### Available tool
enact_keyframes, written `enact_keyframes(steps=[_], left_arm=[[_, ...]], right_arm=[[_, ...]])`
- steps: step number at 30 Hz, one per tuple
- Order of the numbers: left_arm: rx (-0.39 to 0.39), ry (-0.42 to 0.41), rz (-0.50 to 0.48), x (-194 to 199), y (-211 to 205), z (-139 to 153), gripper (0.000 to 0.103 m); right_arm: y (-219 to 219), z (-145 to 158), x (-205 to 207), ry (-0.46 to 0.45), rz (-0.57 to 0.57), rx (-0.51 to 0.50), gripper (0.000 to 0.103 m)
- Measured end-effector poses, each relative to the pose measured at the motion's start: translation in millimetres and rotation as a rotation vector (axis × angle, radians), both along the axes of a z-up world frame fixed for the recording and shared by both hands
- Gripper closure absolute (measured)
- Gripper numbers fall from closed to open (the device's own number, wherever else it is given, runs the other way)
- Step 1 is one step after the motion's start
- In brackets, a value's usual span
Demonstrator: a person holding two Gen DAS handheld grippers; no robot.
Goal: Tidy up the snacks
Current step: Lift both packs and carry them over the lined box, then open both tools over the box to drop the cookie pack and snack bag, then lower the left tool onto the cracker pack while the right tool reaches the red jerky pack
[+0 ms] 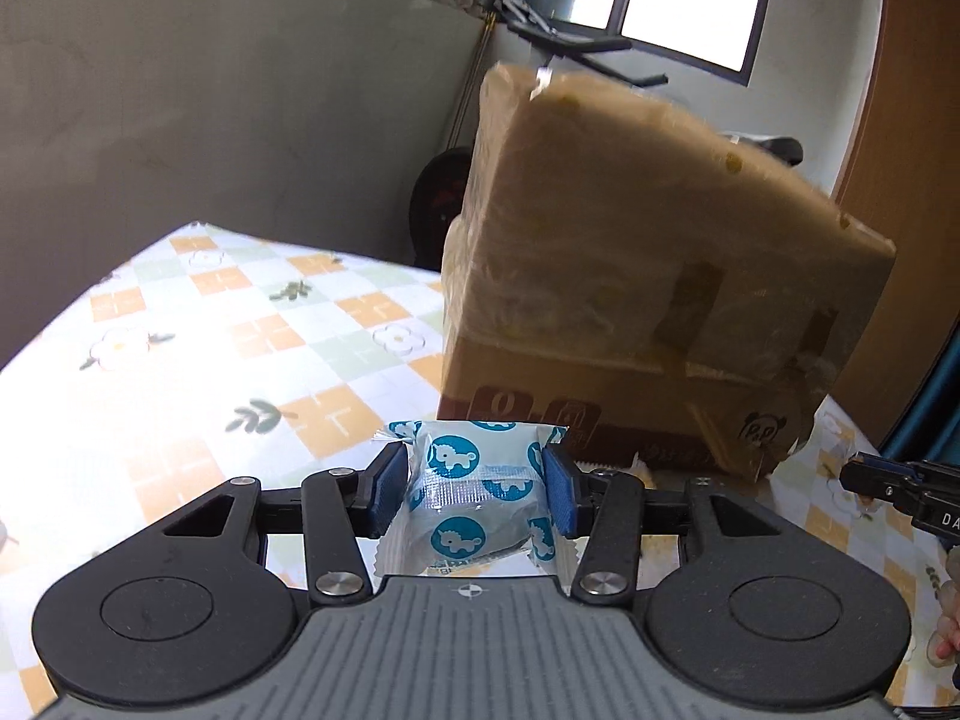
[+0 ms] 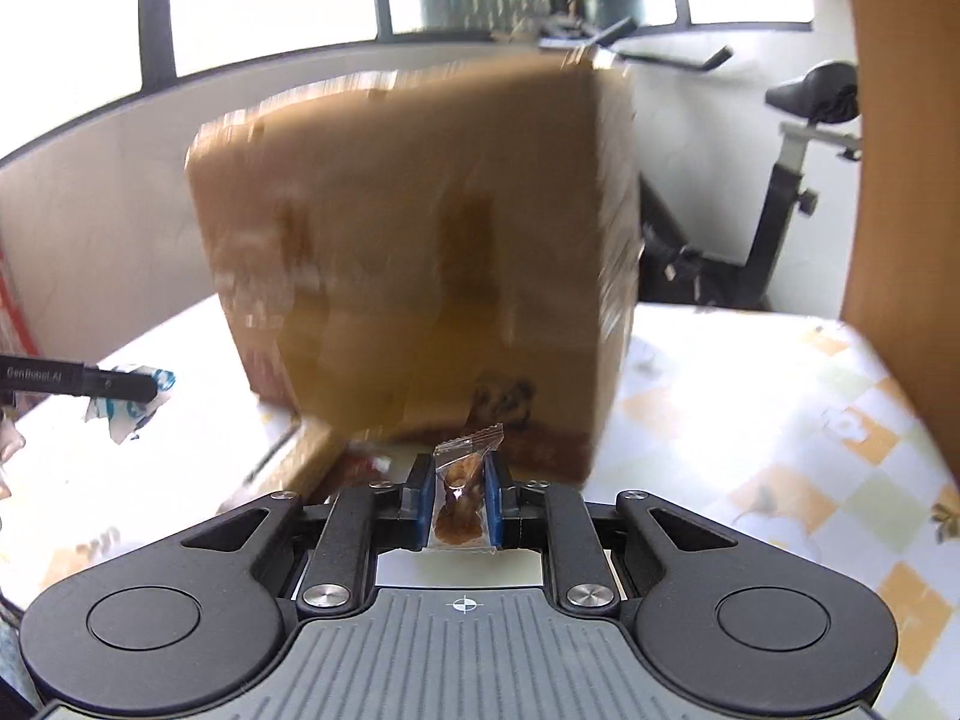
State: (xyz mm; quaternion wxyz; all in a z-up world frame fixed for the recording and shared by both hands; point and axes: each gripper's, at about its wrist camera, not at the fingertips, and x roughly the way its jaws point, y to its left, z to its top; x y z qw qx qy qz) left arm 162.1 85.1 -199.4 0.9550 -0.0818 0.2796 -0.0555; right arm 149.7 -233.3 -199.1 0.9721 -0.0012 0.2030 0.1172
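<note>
Left gripper point(image 1: 474, 495): fingers point(image 1: 384, 489) clamped on a blue-and-white snack packet point(image 1: 474, 480) printed with small horse figures, held above the checked tablecloth of the counter point(image 1: 198, 348). Right gripper point(image 2: 459, 501): fingers point(image 2: 495, 501) clamped on a clear-wrapped brown snack point(image 2: 459, 498), held upright just before the cardboard box point(image 2: 420, 252). The box, wrapped in clear tape and blurred in both views, stands on the counter toward its far edge; its contents cannot be seen. In the right wrist view the left gripper and its packet appear at the counter's left edge. An exercise bike point(image 2: 774, 192) stands beyond the counter.
</note>
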Motion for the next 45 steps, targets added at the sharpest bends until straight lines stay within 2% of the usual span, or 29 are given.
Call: enact_keyframes(steps=[5,9,11,14,18,20,23,25,26,28,31,35,39,45], left_arm=[[0.012,-0.162,-0.05,4.9,-3.5,55.8,0.052],[0.027,-0.291,-0.113,23.0,-16.2,106.0,0.052],[0.03,-0.323,-0.142,37.0,-24.4,123.0,0.052],[0.009,-0.32,-0.173,71.0,-38.2,137.2,0.052],[-0.01,-0.236,-0.177,123.8,-57.9,133.7,0.052],[0.013,-0.197,-0.182,143.8,-65.9,125.4,0.052],[0.037,-0.153,-0.177,159.9,-69.1,111.5,0.05],[0.01,-0.142,-0.159,160.9,-63.1,104.1,0.047],[-0.003,-0.143,-0.159,160.0,-60.9,102.0,0.042],[0.004,-0.149,-0.167,157.8,-57.6,101.1,0.04],[0.037,-0.164,-0.17,147.0,-51.3,104.7,0.04],[0.034,-0.194,-0.177,120.4,-35.9,113.9,0.04],[0.036,-0.198,-0.14,92.7,-22.3,119.4,0.04],[0.024,-0.151,-0.09,64.5,-5.2,98.8,0.04]], right_arm=[[-1.0,62.9,-2.6,-0.17,0.043,0.02,0.087],[9.3,112.3,14.6,-0.271,0.114,0.017,0.087],[15.7,129.4,33.1,-0.28,0.135,0.002,0.087],[28.8,141.2,70.0,-0.248,0.148,-0.027,0.087],[48.0,136.6,119.9,-0.135,0.125,-0.054,0.087],[53.6,129.0,135.7,-0.084,0.1,-0.064,0.087],[57.3,115.9,142.6,-0.053,0.06,-0.092,0.083],[57.3,110.4,135.4,-0.056,0.062,-0.081,0.078],[56.2,109.0,131.7,-0.065,0.064,-0.079,0.074],[53.4,108.6,121.5,-0.088,0.075,-0.073,0.073],[44.2,111.7,104.5,-0.135,0.096,-0.049,0.073],[35.5,112.4,76.1,-0.202,0.093,-0.045,0.073],[26.7,106.6,48.1,-0.258,0.063,-0.038,0.073],[20.6,82.7,14.8,-0.288,0.012,-0.074,0.073]])
